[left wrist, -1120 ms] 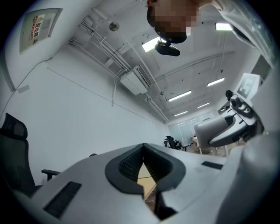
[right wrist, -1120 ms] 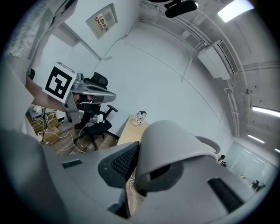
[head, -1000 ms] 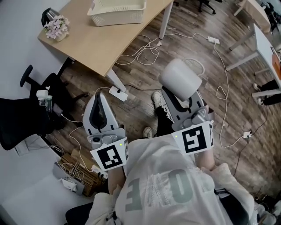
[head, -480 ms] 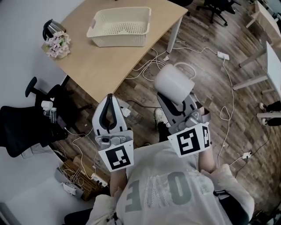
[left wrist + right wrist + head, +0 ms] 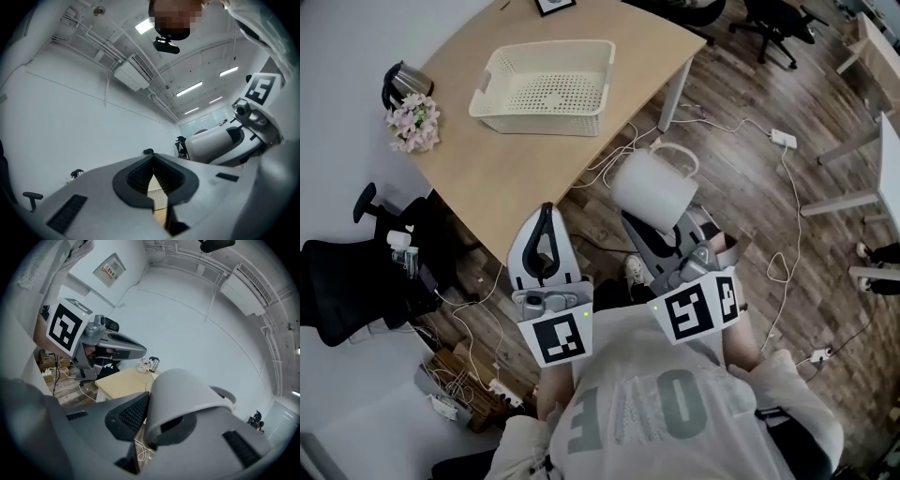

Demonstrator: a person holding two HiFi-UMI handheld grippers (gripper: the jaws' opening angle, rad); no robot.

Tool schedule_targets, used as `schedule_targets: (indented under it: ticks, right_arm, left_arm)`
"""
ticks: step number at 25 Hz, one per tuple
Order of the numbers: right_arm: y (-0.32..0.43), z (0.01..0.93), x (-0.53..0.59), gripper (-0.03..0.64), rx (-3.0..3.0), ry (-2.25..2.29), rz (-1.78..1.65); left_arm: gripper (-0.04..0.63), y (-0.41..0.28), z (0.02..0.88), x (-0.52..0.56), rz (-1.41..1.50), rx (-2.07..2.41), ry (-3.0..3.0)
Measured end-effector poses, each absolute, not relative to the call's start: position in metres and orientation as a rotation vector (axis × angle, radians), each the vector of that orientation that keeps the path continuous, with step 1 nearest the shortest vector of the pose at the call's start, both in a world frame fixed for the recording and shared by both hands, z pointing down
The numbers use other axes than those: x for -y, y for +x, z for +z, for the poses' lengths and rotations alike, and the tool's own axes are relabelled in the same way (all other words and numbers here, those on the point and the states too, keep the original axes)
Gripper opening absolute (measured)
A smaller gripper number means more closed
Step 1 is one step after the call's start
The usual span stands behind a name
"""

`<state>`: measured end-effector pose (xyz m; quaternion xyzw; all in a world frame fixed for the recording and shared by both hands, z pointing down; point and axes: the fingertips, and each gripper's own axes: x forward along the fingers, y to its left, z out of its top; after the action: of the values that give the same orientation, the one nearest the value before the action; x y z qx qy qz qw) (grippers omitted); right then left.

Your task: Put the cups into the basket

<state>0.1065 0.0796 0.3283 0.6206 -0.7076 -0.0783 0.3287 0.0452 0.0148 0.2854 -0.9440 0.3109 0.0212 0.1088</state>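
Observation:
A cream perforated basket (image 5: pixel 546 86) stands on the light wooden table (image 5: pixel 506 173), with nothing visible inside it. My right gripper (image 5: pixel 659 223) is shut on a white cup (image 5: pixel 652 186) with a handle, tilted on its side and held over the floor just off the table's near edge. In the right gripper view the cup (image 5: pixel 180 394) sits between the dark pads (image 5: pixel 133 413). My left gripper (image 5: pixel 546 214) hovers beside it over the table's near edge; its jaws meet at the tip (image 5: pixel 152 158) with nothing between them.
Flowers (image 5: pixel 412 122) and a dark kettle (image 5: pixel 398 80) sit at the table's left end. A white table leg (image 5: pixel 675 80) and loose cables (image 5: pixel 623 150) lie beyond the cup. A black office chair (image 5: pixel 342 281) stands at the left, with other desks at the right.
Both grippers have moved forward toward the table, the right one carrying the cup. The basket and table have come fully into the head view and closer.

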Motion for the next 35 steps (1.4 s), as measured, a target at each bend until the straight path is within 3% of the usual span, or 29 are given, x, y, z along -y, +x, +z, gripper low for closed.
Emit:
schedule_targets:
  ticks: [15, 35]
  right_arm:
    - [0.137, 0.329, -0.023, 0.035, 1.806, 1.584, -0.226]
    - [0.163, 0.306, 0.175, 0.035, 1.72, 1.565, -0.327]
  left_arm:
    - [0.009, 0.092, 0.285, 0.043, 0.168, -0.887, -2.847]
    - [0.009, 0.102, 0.275, 0.218, 0.273, -0.918, -2.903]
